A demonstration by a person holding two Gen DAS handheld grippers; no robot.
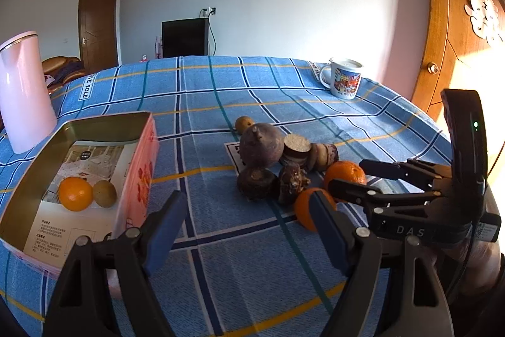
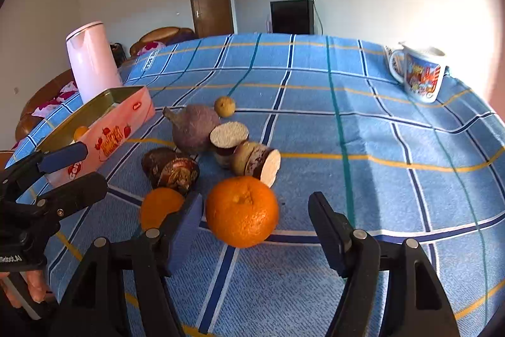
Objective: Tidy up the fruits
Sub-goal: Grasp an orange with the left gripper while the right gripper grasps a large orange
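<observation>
Two grippers' jaws parted, empty — right gripper [image 2: 255, 229] flanking near orange [image 2: 242, 211], untouched, left gripper [image 1: 249, 229] beside second orange [image 1: 304, 209]

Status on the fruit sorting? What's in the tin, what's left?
Done: one orange and a kiwi lie in the tin. In hand: nothing; right claw is open around an orange on the cloth. Left: second orange, small yellow fruit.

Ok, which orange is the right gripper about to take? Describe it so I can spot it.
On the blue checked tablecloth, find the pile of dark roots. The orange lies at its near edge, before the open right gripper. Unlike the second orange, it shows whole, stem dimple up.
</observation>
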